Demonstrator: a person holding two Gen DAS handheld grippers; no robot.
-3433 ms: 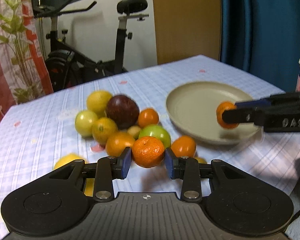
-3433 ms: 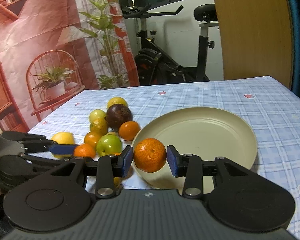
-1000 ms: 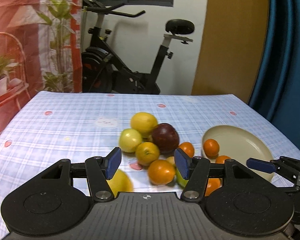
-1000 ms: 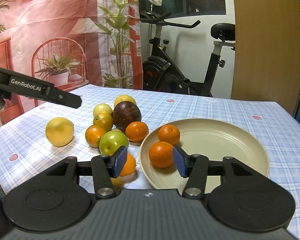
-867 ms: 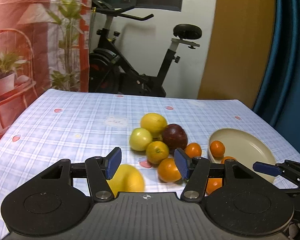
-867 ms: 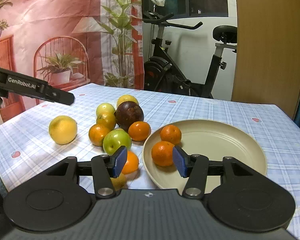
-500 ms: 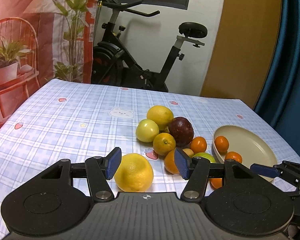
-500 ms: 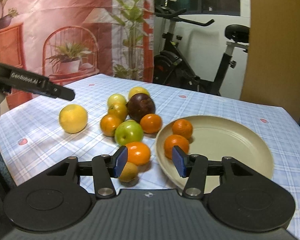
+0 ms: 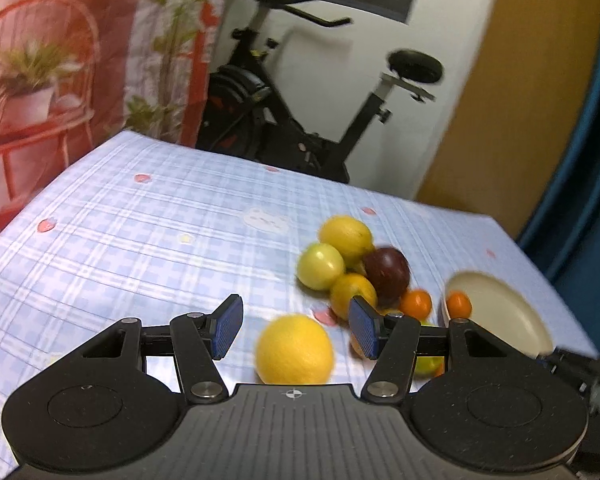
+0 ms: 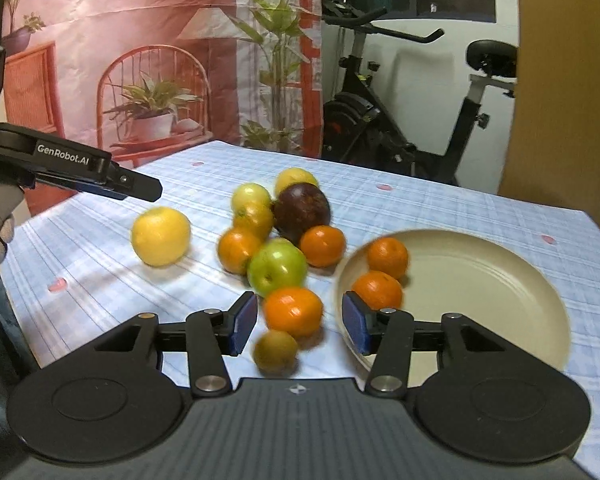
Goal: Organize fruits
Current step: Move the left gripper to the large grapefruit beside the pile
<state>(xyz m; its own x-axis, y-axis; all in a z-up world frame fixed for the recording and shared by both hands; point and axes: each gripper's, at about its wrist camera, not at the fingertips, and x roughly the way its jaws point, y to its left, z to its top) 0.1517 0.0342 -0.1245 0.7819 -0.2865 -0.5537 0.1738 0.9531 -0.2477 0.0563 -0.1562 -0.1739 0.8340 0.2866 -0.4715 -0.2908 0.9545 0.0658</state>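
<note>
A beige plate (image 10: 500, 280) on the checked tablecloth holds two tangerines (image 10: 387, 257). A pile of fruit lies left of it: a dark purple fruit (image 10: 301, 208), a green apple (image 10: 277, 267), several oranges and yellow-green fruits. A large yellow lemon (image 10: 161, 235) lies apart on the left. My left gripper (image 9: 296, 326) is open, the lemon (image 9: 295, 349) just ahead between its fingers, not touched. My right gripper (image 10: 299, 322) is open over an orange tangerine (image 10: 293, 311) and a small yellow-brown fruit (image 10: 276, 350).
The plate also shows in the left wrist view (image 9: 500, 312), far right. An exercise bike (image 10: 400, 120) and a curtain with a plant print (image 10: 140, 60) stand behind the table. The table's edges lie near on the left and the front.
Both grippers let go of their tangerines, which now lie on the plate. Both swung left: the left one over to the lemon, the right one back over the orange beside the plate.
</note>
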